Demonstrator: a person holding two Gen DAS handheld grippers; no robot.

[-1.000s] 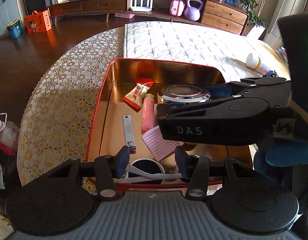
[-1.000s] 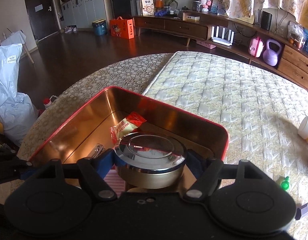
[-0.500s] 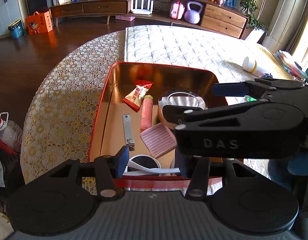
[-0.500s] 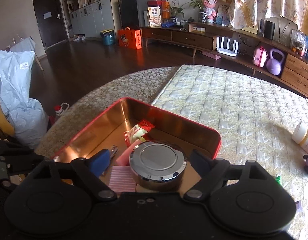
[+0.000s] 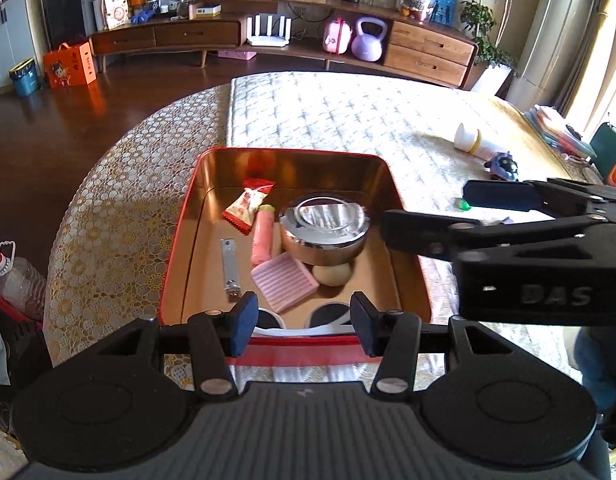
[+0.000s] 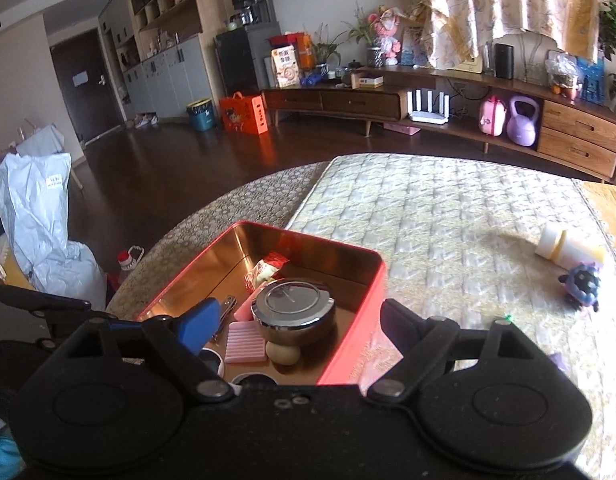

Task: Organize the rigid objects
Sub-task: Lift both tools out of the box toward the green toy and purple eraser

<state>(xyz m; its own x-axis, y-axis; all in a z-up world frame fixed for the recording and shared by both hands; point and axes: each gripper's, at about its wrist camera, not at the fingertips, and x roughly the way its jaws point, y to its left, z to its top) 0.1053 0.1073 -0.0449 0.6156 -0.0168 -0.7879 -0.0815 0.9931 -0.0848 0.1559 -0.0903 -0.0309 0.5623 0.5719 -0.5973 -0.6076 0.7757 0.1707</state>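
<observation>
A red tin [image 5: 175,248] with a gold inside sits on the surface [image 5: 115,216], which is covered by a lace cloth and a quilted mat [image 5: 328,120]. Inside the tin, a round metal box with a shiny lid [image 5: 323,232] stands near the middle, free of both grippers. Beside it lie a pink tube [image 5: 262,236], a red and white snack packet [image 5: 247,206] towards the far wall, a nail clipper [image 5: 229,264], a ribbed pink pad [image 5: 283,282] and a small beige ball [image 5: 332,274] touching the metal box. White-framed sunglasses [image 5: 299,320] lie at the near wall.

The left gripper [image 5: 301,322] hangs over the near edge of the tin, its jaws partly apart with nothing pressed between them; the sunglasses show below, in the gap. The right gripper [image 6: 301,330] is wide open and empty, above the tin's right wall, with the metal box seen between its fingers but not touched.

On the mat, well apart from the tin, lie a white and yellow bottle [image 6: 564,246] on its side and a small dark toy [image 6: 584,286] just beside it
</observation>
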